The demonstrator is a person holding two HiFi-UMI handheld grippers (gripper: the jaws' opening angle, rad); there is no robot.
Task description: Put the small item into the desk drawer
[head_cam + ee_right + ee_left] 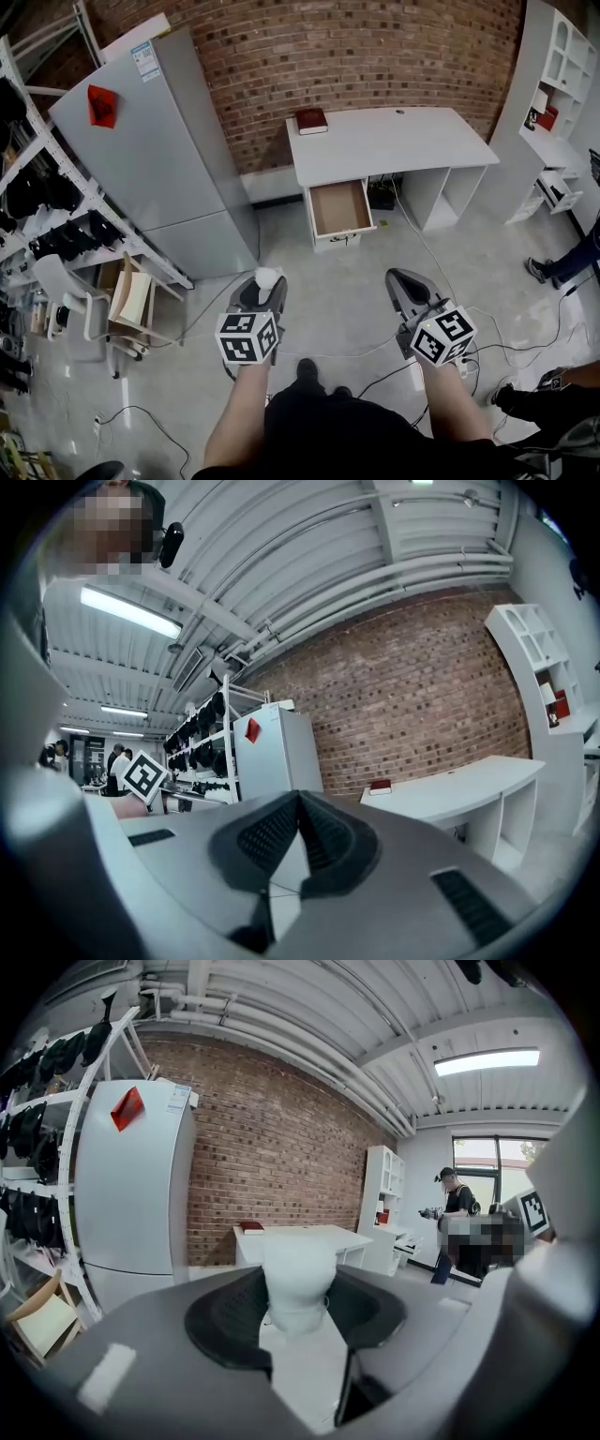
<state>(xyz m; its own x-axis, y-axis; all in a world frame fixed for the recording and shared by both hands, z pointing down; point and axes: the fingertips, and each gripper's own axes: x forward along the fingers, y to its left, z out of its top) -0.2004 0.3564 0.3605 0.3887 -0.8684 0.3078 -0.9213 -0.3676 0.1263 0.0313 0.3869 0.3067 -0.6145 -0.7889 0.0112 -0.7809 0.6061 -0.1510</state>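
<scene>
A small white item sits clamped between the dark pads of my left gripper; in the head view it shows as a white lump at the tip of that gripper, held over the floor. My right gripper is level with it to the right, its jaws meeting at the tips with nothing between them. The white desk stands ahead against the brick wall, and its drawer is pulled out, showing a bare brown bottom.
A red book lies on the desk's left corner. A grey fridge stands left of the desk, with racks and a chair further left. White shelving is at the right. Cables trail across the floor. A person stands at the right.
</scene>
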